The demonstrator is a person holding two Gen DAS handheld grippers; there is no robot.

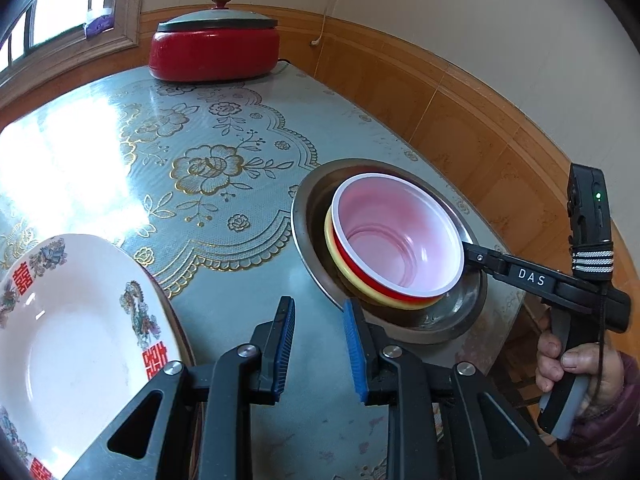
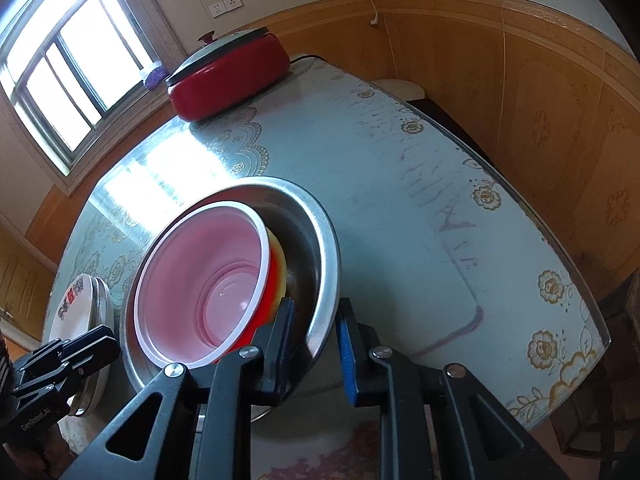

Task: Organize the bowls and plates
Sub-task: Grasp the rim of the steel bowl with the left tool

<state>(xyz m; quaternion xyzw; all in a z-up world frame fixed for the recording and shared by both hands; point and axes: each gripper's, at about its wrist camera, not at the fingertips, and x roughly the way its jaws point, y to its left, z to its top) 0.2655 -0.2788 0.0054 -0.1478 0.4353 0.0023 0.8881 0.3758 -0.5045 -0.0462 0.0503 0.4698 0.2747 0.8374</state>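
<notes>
A red bowl with a pink inside (image 1: 394, 236) sits nested in a yellow bowl (image 1: 340, 268), both inside a wide steel bowl (image 1: 308, 196) on the table. In the right wrist view the red bowl (image 2: 208, 276) and steel bowl (image 2: 320, 240) are close in front. My right gripper (image 2: 316, 328) is open, its jaws on either side of the steel bowl's near rim; it also shows in the left wrist view (image 1: 472, 254) at the red bowl's rim. My left gripper (image 1: 318, 332) is open and empty above the table. A white patterned plate (image 1: 72, 344) lies at the left.
A red electric pot with a grey lid (image 1: 214, 50) stands at the table's far end. The table (image 1: 224, 168) has a floral glass-covered cloth. Its right edge (image 2: 580, 280) runs near a wood-panelled wall. The plate stack (image 2: 86, 300) sits left of the steel bowl.
</notes>
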